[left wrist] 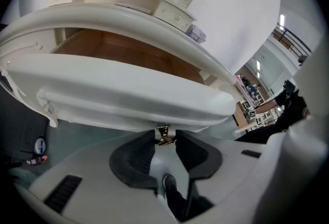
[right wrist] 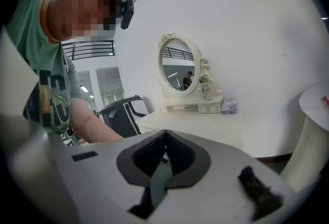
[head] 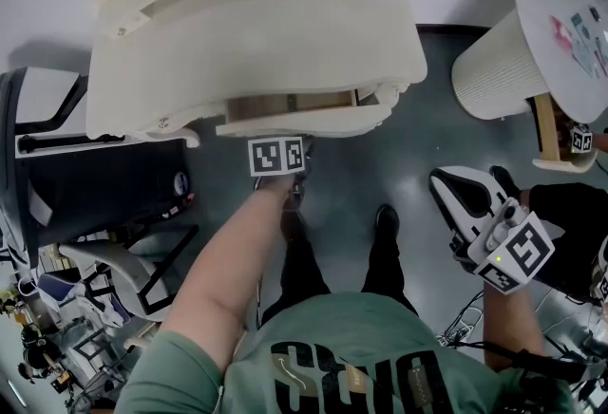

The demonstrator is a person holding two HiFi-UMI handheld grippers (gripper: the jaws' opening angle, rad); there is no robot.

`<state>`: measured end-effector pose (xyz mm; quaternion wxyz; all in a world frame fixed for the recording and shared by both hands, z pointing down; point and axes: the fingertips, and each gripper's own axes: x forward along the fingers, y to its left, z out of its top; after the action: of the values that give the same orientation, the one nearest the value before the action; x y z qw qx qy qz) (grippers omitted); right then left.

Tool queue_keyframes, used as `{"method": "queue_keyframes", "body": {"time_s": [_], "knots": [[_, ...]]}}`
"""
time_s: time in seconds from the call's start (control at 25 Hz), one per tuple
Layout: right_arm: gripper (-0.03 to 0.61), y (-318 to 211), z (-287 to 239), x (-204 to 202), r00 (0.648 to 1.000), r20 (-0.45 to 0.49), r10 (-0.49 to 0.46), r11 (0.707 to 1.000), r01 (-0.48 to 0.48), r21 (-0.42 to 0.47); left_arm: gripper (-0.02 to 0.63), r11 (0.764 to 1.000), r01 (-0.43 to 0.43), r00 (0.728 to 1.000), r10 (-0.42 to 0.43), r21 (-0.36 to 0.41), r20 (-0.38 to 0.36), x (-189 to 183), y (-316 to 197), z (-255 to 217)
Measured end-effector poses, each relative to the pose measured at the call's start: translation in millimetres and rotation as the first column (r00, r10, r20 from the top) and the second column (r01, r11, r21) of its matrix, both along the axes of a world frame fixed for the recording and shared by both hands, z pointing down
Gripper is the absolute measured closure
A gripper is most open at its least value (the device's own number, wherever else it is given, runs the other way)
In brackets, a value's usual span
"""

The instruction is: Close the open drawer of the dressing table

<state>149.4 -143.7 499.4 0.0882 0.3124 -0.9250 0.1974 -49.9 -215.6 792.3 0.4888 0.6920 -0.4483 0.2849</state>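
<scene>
The left arm (head: 228, 279) is reaching forward, the left gripper (left wrist: 164, 134) pinching a brass knob (left wrist: 165, 140); the right gripper (right wrist: 165, 136) is hovering, jaws together.

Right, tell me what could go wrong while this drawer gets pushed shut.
The left gripper pinches only the brass handle at its jaw tips, so it may slip off mid-push. The drawer front is wide; pushing from that one point could skew it and jam it in the dressing table.

The right gripper (right wrist: 164, 138) has its jaws together, empty. At twelve o'clock an oval mirror (right wrist: 179, 66) stands on the white dressing table (right wrist: 205, 126). A person (right wrist: 46, 89) leans at ten o'clock.
</scene>
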Motion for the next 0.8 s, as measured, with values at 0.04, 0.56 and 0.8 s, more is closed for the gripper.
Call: {"method": "queue_keyframes", "body": {"time_s": [0.04, 0.56, 0.8], "knots": [[0.566, -0.5, 0.3, 0.5, 1.000, -0.001, 0.001, 1.000, -0.001, -0.001, 0.482, 1.000, 0.000, 1.000, 0.000, 0.001, 0.000, -0.1, -1.9, -0.2], [0.566, -5.3, 0.1, 2.5, 1.000, 0.004, 0.009, 1.000, -0.009, 0.004, 0.482, 1.000, 0.016, 1.000, -0.016, 0.009, 0.006, -1.7, -19.3, -1.2], [0.566, -6.2, -0.4, 3.7, 1.000, 0.007, 0.011, 1.000, -0.011, 0.009, 0.482, 1.000, 0.016, 1.000, -0.016, 0.016, 0.010, -1.4, -26.2, -1.7]]}}
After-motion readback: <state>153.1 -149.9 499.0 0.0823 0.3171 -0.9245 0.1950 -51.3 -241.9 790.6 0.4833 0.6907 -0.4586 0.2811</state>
